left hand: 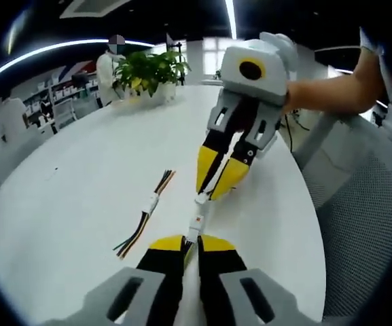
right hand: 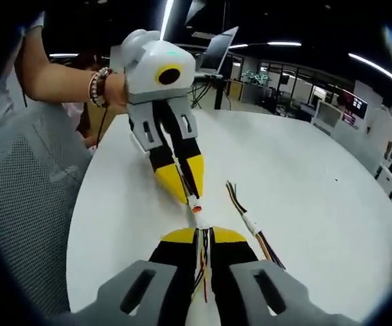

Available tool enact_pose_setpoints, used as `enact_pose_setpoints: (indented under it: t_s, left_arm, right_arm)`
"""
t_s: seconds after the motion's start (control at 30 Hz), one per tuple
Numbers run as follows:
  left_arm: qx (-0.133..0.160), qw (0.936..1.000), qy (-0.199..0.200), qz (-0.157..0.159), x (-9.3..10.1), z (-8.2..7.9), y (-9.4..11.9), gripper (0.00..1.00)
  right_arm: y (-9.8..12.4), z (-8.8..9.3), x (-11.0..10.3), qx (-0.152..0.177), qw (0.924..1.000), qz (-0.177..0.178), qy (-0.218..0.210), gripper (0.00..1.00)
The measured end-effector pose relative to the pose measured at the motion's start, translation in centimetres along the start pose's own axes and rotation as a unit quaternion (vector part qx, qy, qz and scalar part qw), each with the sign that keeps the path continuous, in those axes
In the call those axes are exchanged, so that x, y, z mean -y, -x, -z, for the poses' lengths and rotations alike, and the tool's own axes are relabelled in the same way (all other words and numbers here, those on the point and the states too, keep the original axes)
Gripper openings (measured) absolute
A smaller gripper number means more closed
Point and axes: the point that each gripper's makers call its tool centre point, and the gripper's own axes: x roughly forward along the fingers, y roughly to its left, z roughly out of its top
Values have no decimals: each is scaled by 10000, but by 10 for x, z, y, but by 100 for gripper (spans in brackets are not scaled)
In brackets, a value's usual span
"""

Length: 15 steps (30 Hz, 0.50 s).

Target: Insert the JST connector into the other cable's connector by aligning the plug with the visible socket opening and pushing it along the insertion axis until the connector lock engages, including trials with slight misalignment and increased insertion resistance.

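Both grippers meet nose to nose above the white desk point(left hand: 80, 204), with the two connector halves between their tips.

Left gripper point(left hand: 191, 243): jaws nearly closed on a cable end. Its white connector point(left hand: 197, 221) projects forward from the tips toward the opposing gripper.

Right gripper point(right hand: 204, 236): jaws nearly closed on a bundle of red and dark wires running back between them. The plug point(right hand: 196, 206), white with a red tip, sits just ahead of the tips, touching or almost touching the other gripper's yellow fingertips point(right hand: 182, 178).

In the left gripper view the two connector bodies appear in line and in contact. Whether the lock has engaged cannot be determined.

A spare mated cable point(left hand: 148, 210) lies flat on the desk, to the left of the working pair and apart from it. A potted plant point(left hand: 148, 71) stands at the far edge.

Step in hand: insertion, judged partly complete. Next move: keep both axes collinear, press the halves together along the cable line, and correct any tilt if resistance rises.
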Motion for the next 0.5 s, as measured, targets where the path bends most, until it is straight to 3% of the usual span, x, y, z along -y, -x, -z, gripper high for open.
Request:
enact_pose_setpoints:
  t_s: [0.5]
  left_arm:
    - [-80,9999,10,152,6,4,-4,0]
  right_arm:
    - [-8,10,-7,-219,9996,-181,95,3]
